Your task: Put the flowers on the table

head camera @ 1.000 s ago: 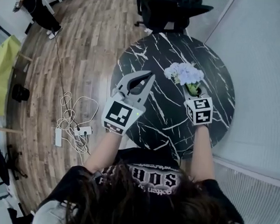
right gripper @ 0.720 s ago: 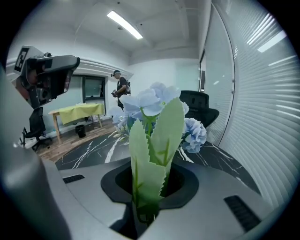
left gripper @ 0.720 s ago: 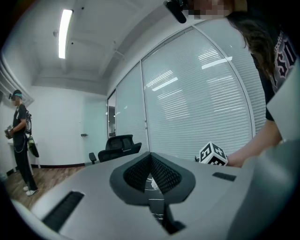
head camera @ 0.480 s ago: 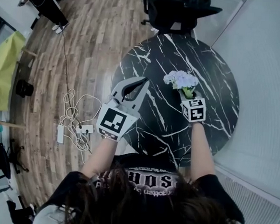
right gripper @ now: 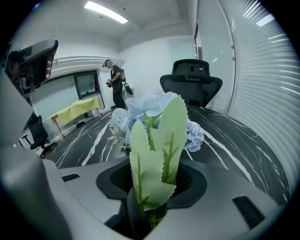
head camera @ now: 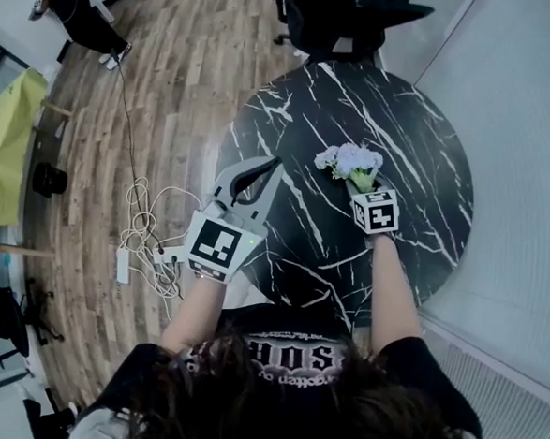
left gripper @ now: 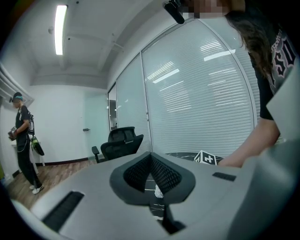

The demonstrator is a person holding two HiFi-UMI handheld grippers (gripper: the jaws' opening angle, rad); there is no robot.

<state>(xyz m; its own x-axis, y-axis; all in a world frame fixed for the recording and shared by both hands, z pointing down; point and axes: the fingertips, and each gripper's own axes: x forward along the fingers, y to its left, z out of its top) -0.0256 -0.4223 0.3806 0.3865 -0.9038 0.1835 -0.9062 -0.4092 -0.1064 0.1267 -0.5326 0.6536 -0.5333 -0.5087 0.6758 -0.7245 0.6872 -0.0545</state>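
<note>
A small bunch of pale blue flowers [head camera: 350,160] with green leaves rests low over the round black marble table [head camera: 422,130]. My right gripper [head camera: 362,182] is just behind it. In the right gripper view the flowers [right gripper: 150,110] and their stem stand between the jaws of the right gripper [right gripper: 151,187]. Those jaws have just been opening; the pads stand apart and do not press on the stem. My left gripper [head camera: 271,167] hovers over the table's left edge, shut and empty. Its tips meet in the left gripper view [left gripper: 151,154].
A black office chair [head camera: 350,13] stands at the table's far side. Cables and a power strip [head camera: 147,233] lie on the wooden floor to the left. A person [head camera: 74,7] stands far left near a yellow-covered table [head camera: 3,148]. A blind-covered glass wall [head camera: 522,184] runs along the right.
My right gripper has come down toward the tabletop with the flowers, and its jaws have parted. The left gripper has sunk slightly at the table's left edge.
</note>
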